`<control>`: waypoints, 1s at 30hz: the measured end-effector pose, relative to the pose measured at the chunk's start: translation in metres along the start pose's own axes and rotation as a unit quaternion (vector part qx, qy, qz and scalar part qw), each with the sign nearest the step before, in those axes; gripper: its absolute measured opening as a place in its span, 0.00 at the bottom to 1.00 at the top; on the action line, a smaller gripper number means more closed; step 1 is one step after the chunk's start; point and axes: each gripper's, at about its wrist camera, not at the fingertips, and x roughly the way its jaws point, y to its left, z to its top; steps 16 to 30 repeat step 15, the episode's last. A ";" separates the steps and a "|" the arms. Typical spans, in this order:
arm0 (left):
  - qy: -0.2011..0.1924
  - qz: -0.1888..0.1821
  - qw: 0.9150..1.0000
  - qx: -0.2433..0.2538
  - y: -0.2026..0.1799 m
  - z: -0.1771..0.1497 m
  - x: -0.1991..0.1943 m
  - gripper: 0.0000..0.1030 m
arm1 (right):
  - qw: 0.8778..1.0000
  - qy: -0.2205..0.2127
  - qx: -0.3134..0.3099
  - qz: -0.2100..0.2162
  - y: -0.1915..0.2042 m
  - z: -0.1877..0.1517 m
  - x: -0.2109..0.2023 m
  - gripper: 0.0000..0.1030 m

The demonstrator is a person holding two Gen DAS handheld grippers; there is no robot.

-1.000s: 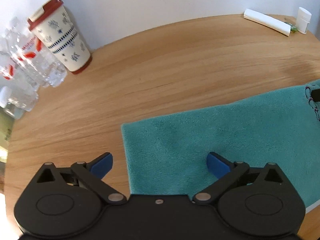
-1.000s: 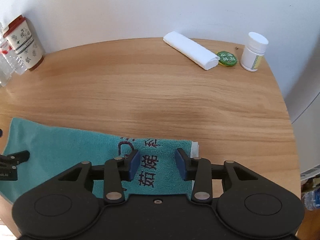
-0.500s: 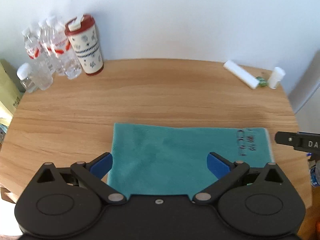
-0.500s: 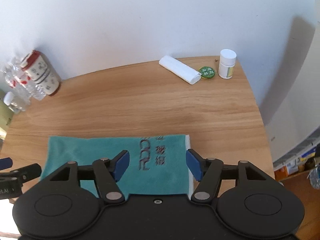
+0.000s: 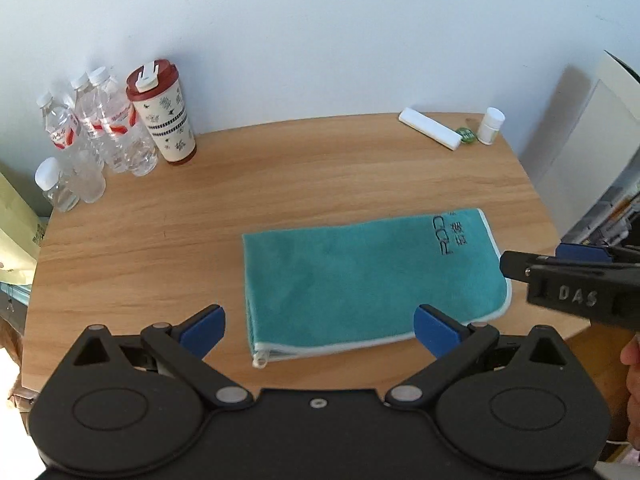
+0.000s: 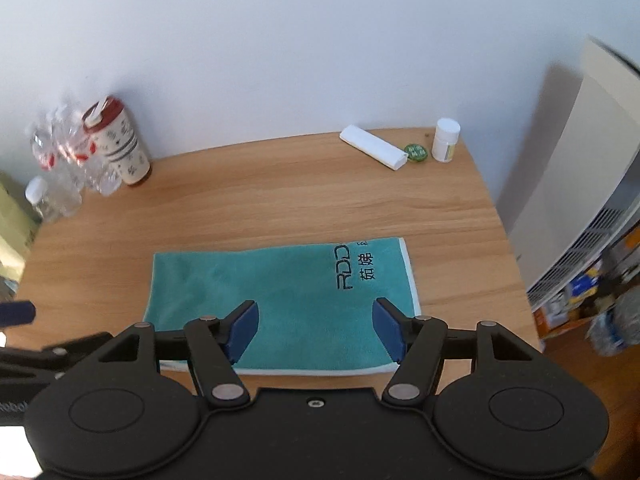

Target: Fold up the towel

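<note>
Your teal towel (image 5: 360, 280) lies flat, folded double, at the middle of the worktop (image 5: 280, 168); both your left hand-held gripper (image 5: 318, 330) and right hand-held gripper (image 6: 314, 328) hang above its near edge, spread wide and empty, likely because the fold is laid.

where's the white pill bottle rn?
Pill bottle stands at the table's far right corner by the wall, just right of the green tin, in both views.

Folded teal towel (image 5: 368, 280) is laid flat near the table's (image 5: 280, 176) front edge. Left gripper (image 5: 318, 326) is held above it, jaws spread wide, nothing gripped. Right gripper (image 5: 568, 272) is seen at the towel's right end.
</note>
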 end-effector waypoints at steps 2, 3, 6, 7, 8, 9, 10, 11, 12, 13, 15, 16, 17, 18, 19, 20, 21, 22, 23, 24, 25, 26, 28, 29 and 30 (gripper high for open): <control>0.004 0.001 1.000 0.000 0.005 -0.004 -0.002 1.00 | 1.000 -0.004 -0.006 -0.008 0.009 -0.005 -0.006 0.66; 0.006 0.000 1.000 -0.001 0.008 -0.007 -0.003 1.00 | 1.000 -0.005 -0.006 -0.009 0.011 -0.007 -0.007 0.66; 0.014 0.002 1.000 -0.004 0.014 -0.011 -0.002 1.00 | 1.000 -0.001 0.003 -0.011 0.014 -0.011 -0.009 0.66; 0.018 0.000 1.000 -0.006 0.015 -0.012 -0.002 1.00 | 1.000 0.002 0.006 -0.010 0.015 -0.013 -0.008 0.66; 0.023 0.000 1.000 -0.008 0.018 -0.014 -0.001 1.00 | 1.000 0.005 0.008 -0.010 0.016 -0.014 -0.008 0.66; 0.023 -0.003 1.000 -0.010 0.020 -0.016 -0.001 1.00 | 1.000 0.007 0.008 -0.011 0.019 -0.017 -0.009 0.66; 0.019 -0.008 1.000 -0.011 0.021 -0.017 -0.002 1.00 | 1.000 0.009 0.006 -0.011 0.020 -0.018 -0.010 0.66; 0.013 -0.012 1.000 -0.012 0.022 -0.018 -0.004 1.00 | 1.000 0.010 0.004 -0.012 0.021 -0.019 -0.009 0.66; 0.010 -0.012 1.000 -0.013 0.022 -0.018 -0.005 1.00 | 1.000 0.010 0.004 -0.012 0.022 -0.019 -0.010 0.66; 0.007 -0.009 1.000 -0.010 0.021 -0.018 -0.006 1.00 | 1.000 0.010 0.003 -0.013 0.023 -0.020 -0.010 0.66; 0.005 -0.006 1.000 -0.009 0.021 -0.019 -0.008 1.00 | 1.000 0.011 0.002 -0.013 0.024 -0.020 -0.010 0.66; 0.005 -0.006 1.000 -0.009 0.021 -0.019 -0.008 1.00 | 1.000 0.011 0.002 -0.013 0.024 -0.020 -0.010 0.66; 0.005 -0.006 1.000 -0.009 0.021 -0.019 -0.008 1.00 | 1.000 0.011 0.002 -0.013 0.024 -0.020 -0.010 0.66; 0.005 -0.006 1.000 -0.009 0.021 -0.019 -0.008 1.00 | 1.000 0.011 0.002 -0.013 0.024 -0.020 -0.010 0.66; 0.005 -0.006 1.000 -0.009 0.021 -0.019 -0.008 1.00 | 1.000 0.011 0.002 -0.013 0.024 -0.020 -0.010 0.66; 0.005 -0.006 1.000 -0.009 0.021 -0.019 -0.008 1.00 | 1.000 0.011 0.002 -0.013 0.024 -0.020 -0.010 0.66; 0.005 -0.006 1.000 -0.009 0.021 -0.019 -0.008 1.00 | 1.000 0.011 0.002 -0.013 0.024 -0.020 -0.010 0.66; 0.005 -0.006 1.000 -0.009 0.021 -0.019 -0.008 1.00 | 1.000 0.011 0.002 -0.013 0.024 -0.020 -0.010 0.66; 0.005 -0.006 1.000 -0.009 0.021 -0.019 -0.008 1.00 | 1.000 0.011 0.002 -0.013 0.024 -0.020 -0.010 0.66; 0.005 -0.006 1.000 -0.009 0.021 -0.019 -0.008 1.00 | 1.000 0.011 0.002 -0.013 0.024 -0.020 -0.010 0.66; 0.005 -0.006 1.000 -0.009 0.021 -0.019 -0.008 1.00 | 1.000 0.011 0.002 -0.013 0.024 -0.020 -0.010 0.66; 0.005 -0.006 1.000 -0.009 0.021 -0.019 -0.008 1.00 | 1.000 0.011 0.002 -0.013 0.024 -0.020 -0.010 0.66; 0.005 -0.006 1.000 -0.009 0.021 -0.019 -0.008 1.00 | 1.000 0.011 0.002 -0.013 0.024 -0.020 -0.010 0.66; 0.005 -0.006 1.000 -0.009 0.021 -0.019 -0.008 1.00 | 1.000 0.011 0.002 -0.013 0.024 -0.020 -0.010 0.66; 0.005 -0.006 1.000 -0.009 0.021 -0.019 -0.008 1.00 | 1.000 0.011 0.002 -0.013 0.024 -0.020 -0.010 0.66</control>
